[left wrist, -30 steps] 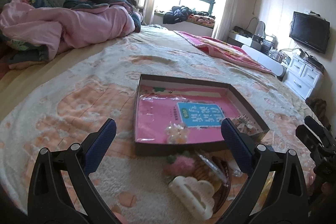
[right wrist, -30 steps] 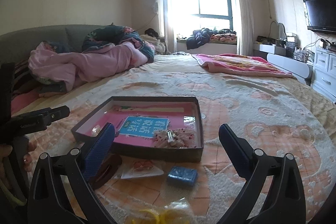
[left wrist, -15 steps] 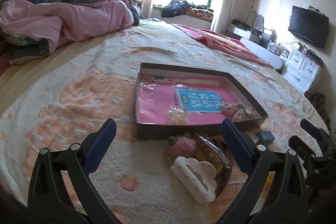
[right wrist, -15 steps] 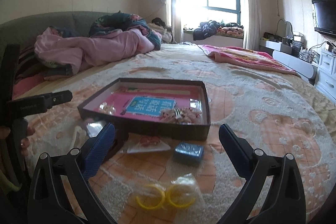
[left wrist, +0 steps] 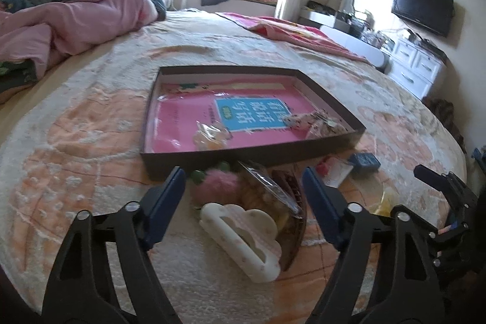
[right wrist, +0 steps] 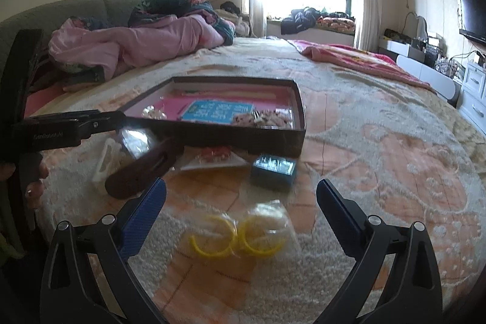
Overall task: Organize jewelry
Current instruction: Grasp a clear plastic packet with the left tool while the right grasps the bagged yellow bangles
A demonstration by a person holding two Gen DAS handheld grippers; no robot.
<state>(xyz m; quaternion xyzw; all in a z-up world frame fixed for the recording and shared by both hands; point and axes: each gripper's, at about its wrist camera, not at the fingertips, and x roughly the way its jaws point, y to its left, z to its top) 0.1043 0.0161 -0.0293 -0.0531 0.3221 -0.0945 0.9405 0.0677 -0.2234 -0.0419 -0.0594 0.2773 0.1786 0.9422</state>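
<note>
- Left wrist view: our left gripper (left wrist: pixel 243 193) is closing, pads touching nothing; the white cloud clip (left wrist: pixel 243 236) and pink pompom (left wrist: pixel 217 185) lie between them, near the tray (left wrist: pixel 243 158).
- Right wrist view: our right gripper (right wrist: pixel 241 205) stands apart over bagged yellow rings (right wrist: pixel 240 237); the blue box (right wrist: pixel 273 169) sits just beyond.

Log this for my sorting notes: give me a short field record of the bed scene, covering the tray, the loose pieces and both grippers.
surface: bed cover
tray: open, holds pink book and two small bagged pieces
loose beside tray: white hair claw, pink fluffy clip, brown hair clip, blue box, bagged yellow rings
left gripper: jaws closing around the claw pile, gripping nothing
right gripper: open above yellow rings
</note>
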